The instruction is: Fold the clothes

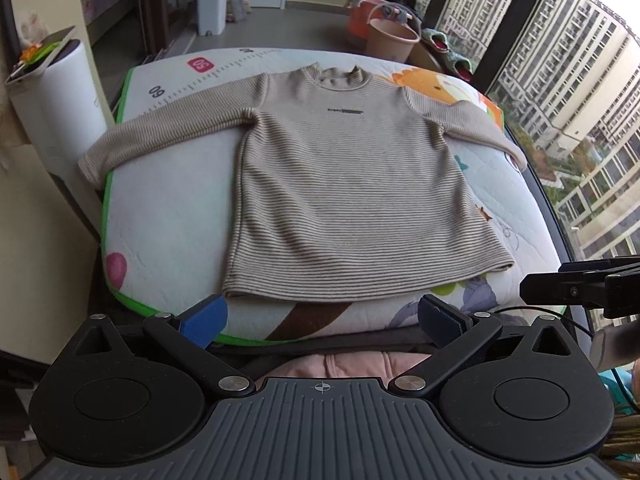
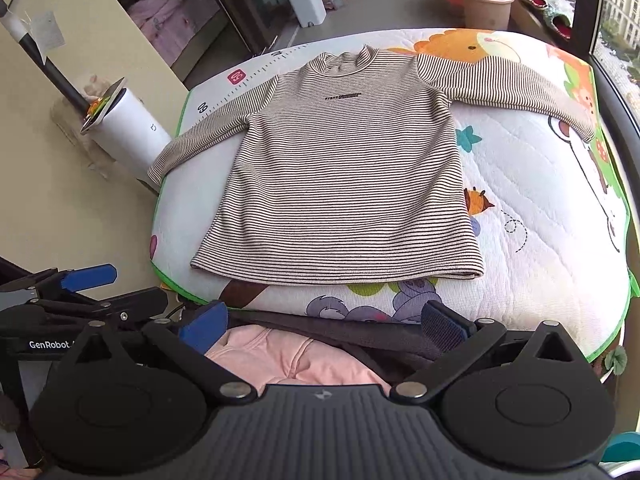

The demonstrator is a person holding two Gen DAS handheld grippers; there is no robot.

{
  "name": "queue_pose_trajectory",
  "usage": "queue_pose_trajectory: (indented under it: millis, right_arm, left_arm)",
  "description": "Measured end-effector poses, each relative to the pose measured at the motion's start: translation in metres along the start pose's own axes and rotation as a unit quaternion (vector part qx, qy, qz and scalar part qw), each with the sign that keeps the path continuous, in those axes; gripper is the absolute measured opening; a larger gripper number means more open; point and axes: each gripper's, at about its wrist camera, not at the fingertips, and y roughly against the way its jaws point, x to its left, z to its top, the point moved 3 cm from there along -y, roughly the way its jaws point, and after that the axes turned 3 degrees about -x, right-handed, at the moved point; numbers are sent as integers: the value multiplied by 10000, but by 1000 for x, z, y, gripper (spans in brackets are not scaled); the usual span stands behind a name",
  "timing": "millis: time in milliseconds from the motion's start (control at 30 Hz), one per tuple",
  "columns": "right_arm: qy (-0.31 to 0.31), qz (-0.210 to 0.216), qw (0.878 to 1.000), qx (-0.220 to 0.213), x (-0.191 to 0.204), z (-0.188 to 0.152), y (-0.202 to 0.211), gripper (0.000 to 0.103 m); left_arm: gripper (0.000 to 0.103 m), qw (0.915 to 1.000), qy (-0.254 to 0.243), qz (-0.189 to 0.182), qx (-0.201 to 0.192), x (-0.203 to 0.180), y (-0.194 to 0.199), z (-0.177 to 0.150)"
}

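Note:
A beige striped long-sleeved top lies flat and face up on a printed play mat, collar at the far end, both sleeves spread out to the sides. Its left cuff hangs over the mat's left edge. My left gripper hovers open just short of the hem, blue pads wide apart and holding nothing. My right gripper is open too, near the mat's front edge, below the hem. In the right wrist view the left gripper shows at the lower left.
A white cylinder stands left of the mat. Buckets sit beyond the far end by a tall window. A white bin stands further back. Pink cloth lies under the grippers.

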Motion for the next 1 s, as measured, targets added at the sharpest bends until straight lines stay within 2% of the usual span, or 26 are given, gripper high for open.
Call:
queue_pose_trajectory:
  millis: [167, 300, 433, 533, 600, 700, 767, 833, 900, 933, 1000]
  right_arm:
    - [-318, -3, 9992, 255, -21, 11, -28, 103]
    - [-511, 25, 9974, 511, -34, 17, -55, 103]
    - [-691, 327, 9959, 486, -42, 27, -83, 103]
    - [-691, 672, 9951, 214, -42, 42, -103, 103]
    - [-692, 832, 9941, 9, -44, 54, -118, 103]
    - [-681, 947, 9927, -297, -47, 69, -142, 103]
    - [-603, 917, 9922, -587, -49, 78, -155, 103]
    - [-381, 793, 9908, -1025, -51, 85, -162, 103]
    - [14, 597, 9843, -1662, -54, 89, -161, 103]
    - [263, 534, 9777, -2013, -55, 90, -158, 103]
    - [839, 565, 9548, -2795, -62, 91, -151, 103]
  left_arm:
    - [103, 9988, 234, -98, 410, 13, -38, 8]
    - [103, 9955, 546, -325, 702, 26, -77, 16]
    - [103, 9940, 653, -445, 750, 36, -116, 28]
    - [103, 9956, 651, -573, 351, 40, -136, 43]
    - [103, 9948, 695, -740, -124, 42, -142, 58]
    - [103, 9893, 690, -785, -1013, 43, -142, 76]
    - [103, 9785, 583, -689, -1857, 42, -141, 82]
    - [103, 9608, 473, -631, -2657, 40, -142, 81]
    - [103, 9450, 508, -701, -3154, 41, -149, 76]
    - [103, 9438, 588, -723, -3170, 42, -156, 76]
    - [103, 9435, 746, -717, -3149, 43, -169, 78]
